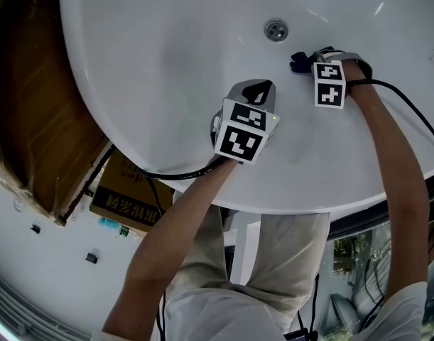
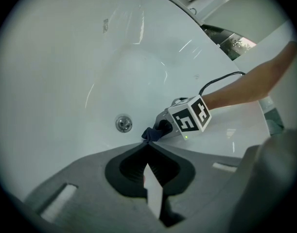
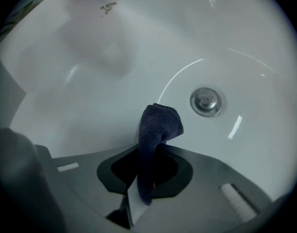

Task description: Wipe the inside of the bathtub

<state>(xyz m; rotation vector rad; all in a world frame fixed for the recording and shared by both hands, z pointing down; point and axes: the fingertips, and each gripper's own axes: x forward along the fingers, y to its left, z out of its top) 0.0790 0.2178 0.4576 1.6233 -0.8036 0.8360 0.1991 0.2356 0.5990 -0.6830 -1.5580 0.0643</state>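
Wiping the bathtub (image 1: 167, 62) near the drain (image 3: 205, 101) looks underway: right gripper (image 3: 148, 152) jaws clamp the cloth (image 3: 160, 123), left gripper (image 2: 147, 148) jaws sit closed and empty, so probably sweep onward next.

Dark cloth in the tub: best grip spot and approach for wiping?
Probably the bunched tail of the dark cloth, where the right gripper has its jaws shut on it now. Come in from the near rim, pointing toward the drain. The folded wad sticks out past the jaws, free to rub the bathtub.

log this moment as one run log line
right gripper: shut on dark cloth, cloth beside drain | left gripper: shut, empty, over bathtub | cloth contact with tub: cannot tell
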